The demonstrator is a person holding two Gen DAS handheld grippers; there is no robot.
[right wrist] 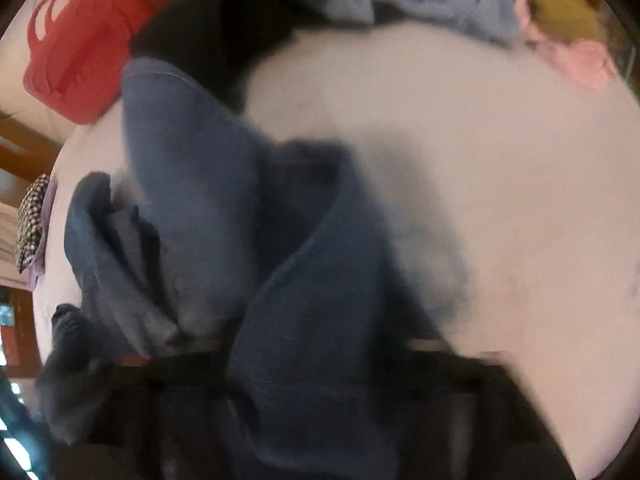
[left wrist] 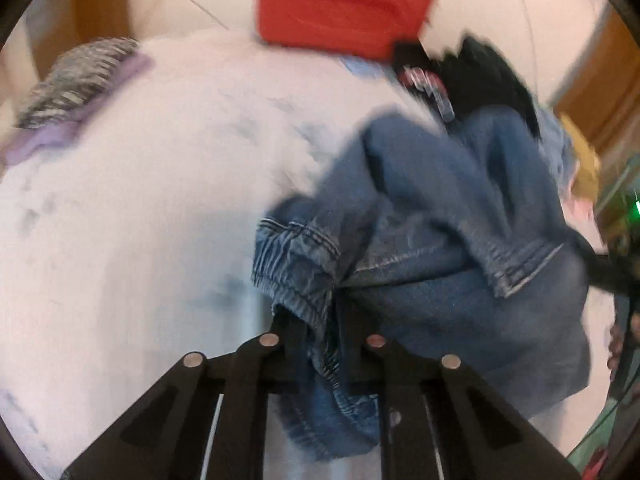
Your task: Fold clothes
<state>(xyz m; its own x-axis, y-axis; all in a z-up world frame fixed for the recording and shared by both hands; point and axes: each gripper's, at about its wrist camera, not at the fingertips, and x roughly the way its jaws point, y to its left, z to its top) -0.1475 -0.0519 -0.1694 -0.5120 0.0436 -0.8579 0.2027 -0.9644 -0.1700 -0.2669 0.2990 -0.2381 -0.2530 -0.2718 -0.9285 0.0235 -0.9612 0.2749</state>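
The left gripper (left wrist: 320, 320) is clamped on the stretchy waistband of the blue jeans (left wrist: 432, 208). The right gripper (right wrist: 304, 364) pinches another fold of the jeans (right wrist: 192, 160). They lie bunched on the white bed (left wrist: 140, 200), just ahead of both.

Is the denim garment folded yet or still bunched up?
Still bunched up. The denim garment lies crumpled in uneven ridges on the white sheet, its elastic cuff gathered, one end pinched in the left gripper.

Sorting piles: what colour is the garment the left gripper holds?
Blue denim garment, elastic waistband pinched in the left gripper; clearest in the left wrist view.
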